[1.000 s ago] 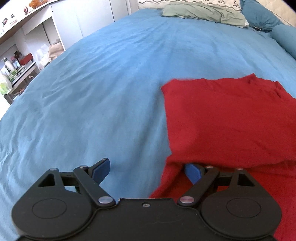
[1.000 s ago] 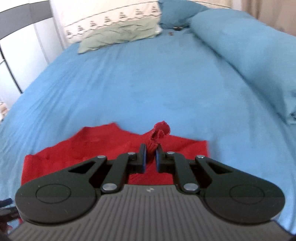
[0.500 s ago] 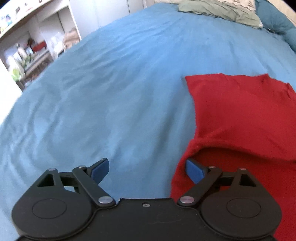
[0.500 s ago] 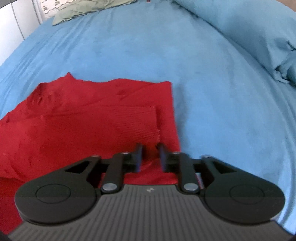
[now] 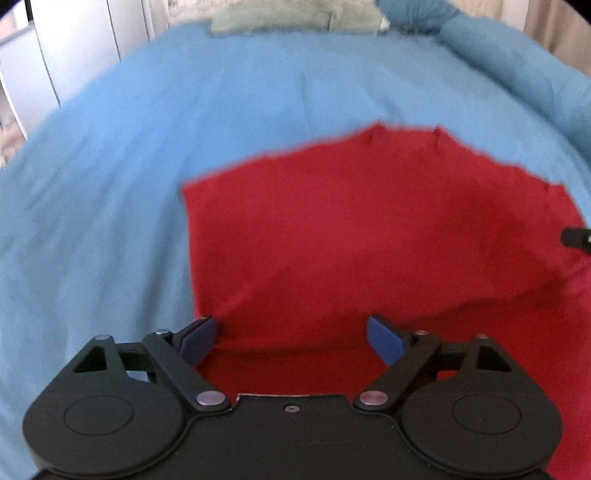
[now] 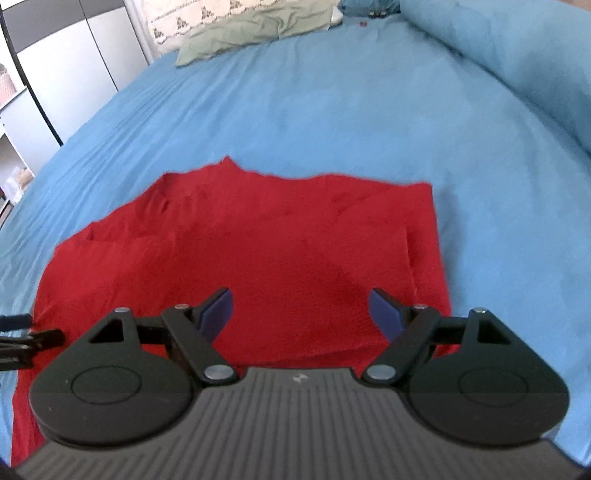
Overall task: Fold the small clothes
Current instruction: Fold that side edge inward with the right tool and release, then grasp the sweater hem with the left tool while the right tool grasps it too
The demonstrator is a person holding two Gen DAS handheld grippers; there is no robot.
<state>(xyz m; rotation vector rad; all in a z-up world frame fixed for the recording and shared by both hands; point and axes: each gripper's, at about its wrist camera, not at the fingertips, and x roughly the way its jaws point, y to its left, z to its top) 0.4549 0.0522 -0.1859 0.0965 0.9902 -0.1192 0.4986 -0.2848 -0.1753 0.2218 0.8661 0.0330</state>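
A red garment (image 5: 369,236) lies partly folded on the blue bedsheet (image 5: 110,184); the right wrist view shows the same red garment (image 6: 258,236) with a folded-over flap along its right side. My left gripper (image 5: 291,341) hovers open over the garment's near left edge, nothing pressed between its pads. My right gripper (image 6: 302,310) is over the garment's near right part; its jaws are opening wide and the cloth lies flat below them, not pinched. The tip of the other gripper shows at the right edge of the left wrist view.
A green pillowcase (image 6: 255,31) and patterned pillows lie at the head of the bed. A rolled blue duvet (image 6: 517,62) runs along the right side. White cupboards (image 5: 74,55) stand to the left of the bed.
My right gripper has let go of the red cloth it held pinched and lifted, and its jaws have spread wide; the cloth now lies flat. My left gripper has swung right over the garment.
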